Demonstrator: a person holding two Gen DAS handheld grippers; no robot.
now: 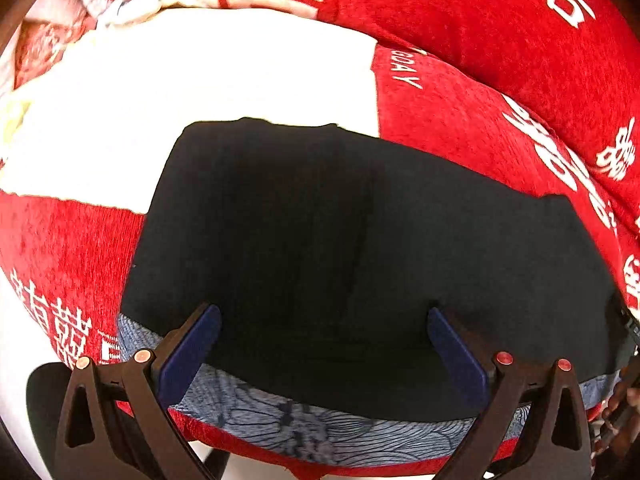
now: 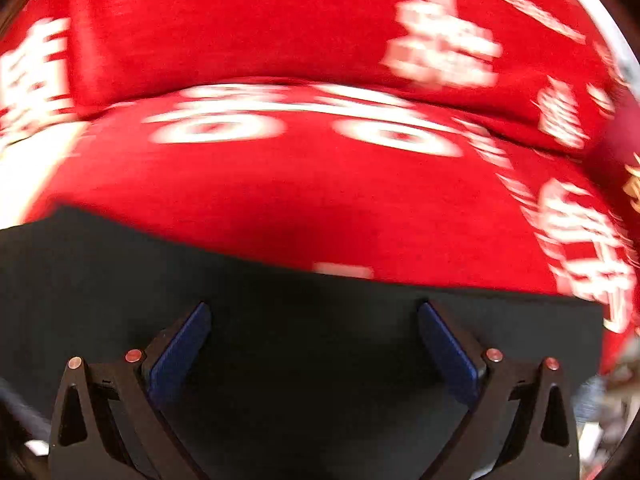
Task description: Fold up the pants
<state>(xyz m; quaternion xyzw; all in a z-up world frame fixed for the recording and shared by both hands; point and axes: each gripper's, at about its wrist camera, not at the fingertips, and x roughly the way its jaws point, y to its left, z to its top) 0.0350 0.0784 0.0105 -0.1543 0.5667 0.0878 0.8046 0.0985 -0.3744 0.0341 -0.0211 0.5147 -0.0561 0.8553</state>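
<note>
On the red-and-white printed chenille sofa cushion [image 1: 460, 120], the dark navy cloth pants [image 1: 340, 240] lie flat, apparently folded into a block. My left tongs [image 1: 324, 344] and right tongs [image 2: 314, 344] hover over them, spread wide, empty. Judgement: between folds; next, grip an edge.

Left wrist view looks forward and down, close over the dark pants [image 1: 320, 260] on the red cushion [image 1: 480, 120]. Right wrist view sits lower and nearer, blurred. Both views share the pants [image 2: 300, 340] and cushion [image 2: 300, 200]
</note>
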